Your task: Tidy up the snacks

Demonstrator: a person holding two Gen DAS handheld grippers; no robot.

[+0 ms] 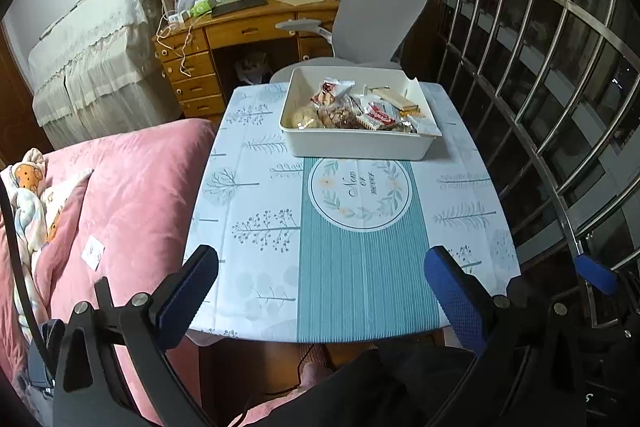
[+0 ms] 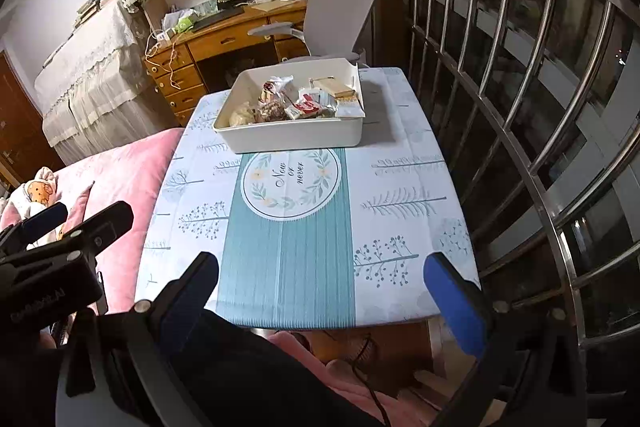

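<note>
A cream plastic bin (image 1: 360,145) stands at the far end of the small table (image 1: 256,227) and holds several wrapped snacks (image 1: 360,109): cookies, red-and-white packets, a wafer bar. It also shows in the right wrist view (image 2: 296,139), with the snacks (image 2: 296,105) inside. My left gripper (image 1: 320,291) is open and empty, held over the table's near edge. My right gripper (image 2: 320,287) is open and empty, also at the near edge. The left gripper shows at the left of the right wrist view (image 2: 60,227).
The table wears a white and teal tree-print cloth (image 2: 288,235). A pink quilted bed (image 1: 120,203) lies left of it. Metal window bars (image 1: 560,107) run along the right. A grey office chair (image 1: 376,15) and wooden desk (image 1: 248,27) stand behind the table.
</note>
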